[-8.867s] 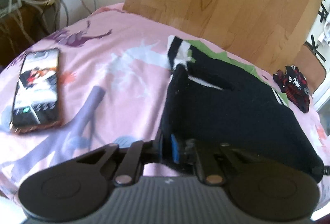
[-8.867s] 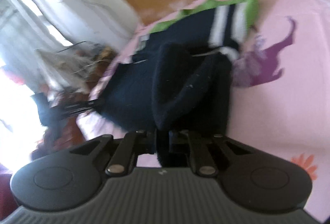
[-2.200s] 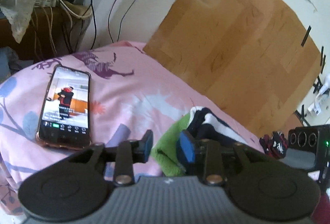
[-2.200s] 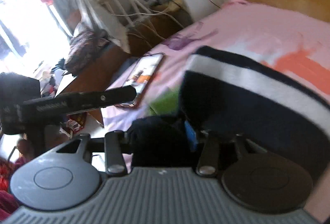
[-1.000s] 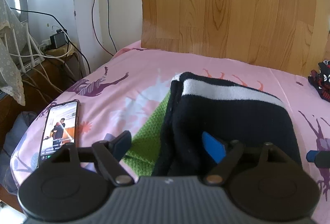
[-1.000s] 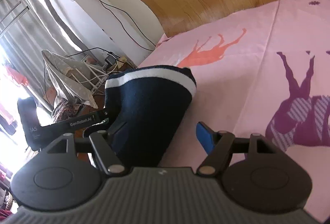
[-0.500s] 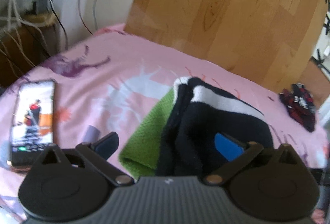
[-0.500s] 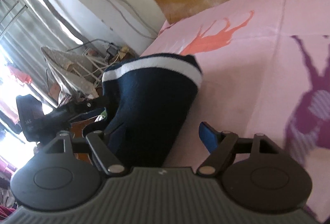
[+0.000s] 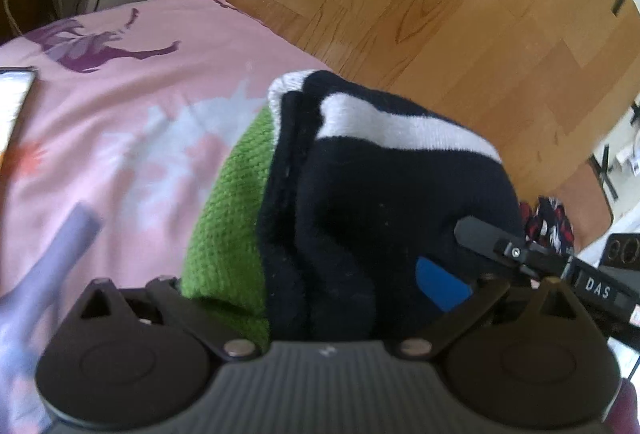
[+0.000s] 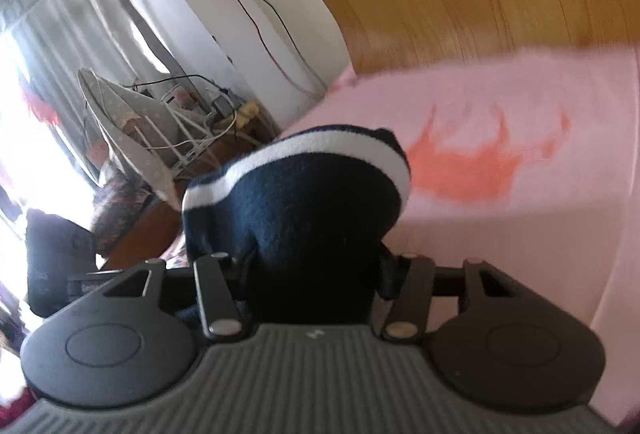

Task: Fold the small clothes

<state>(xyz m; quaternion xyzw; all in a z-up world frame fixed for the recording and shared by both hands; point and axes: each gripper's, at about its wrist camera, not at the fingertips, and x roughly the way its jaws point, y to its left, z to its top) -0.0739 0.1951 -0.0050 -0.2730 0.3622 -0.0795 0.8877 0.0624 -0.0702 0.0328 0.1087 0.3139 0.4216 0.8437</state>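
Note:
A folded dark navy knit garment (image 9: 392, 202) with a white stripe and a green part (image 9: 228, 218) lies on the pink bed sheet (image 9: 132, 106). My left gripper (image 9: 304, 286) is wide open with the folded bundle between its jaws; the blue pad (image 9: 438, 288) shows on the right finger. My right gripper (image 10: 316, 274) has its fingers closed in on the near end of the same garment (image 10: 312, 202). In the left wrist view a finger of the right gripper (image 9: 488, 236) touches the bundle's right side.
A phone (image 9: 12, 106) lies at the left edge of the bed. A red and black garment (image 9: 550, 224) lies at the far right. A wooden headboard (image 9: 440, 6) stands behind. Cables and a drying rack (image 10: 132, 122) stand beside the bed.
Both grippers moved in on the folded bundle. The right gripper's fingers narrowed from wide open onto the garment's end. The left gripper stayed open around it.

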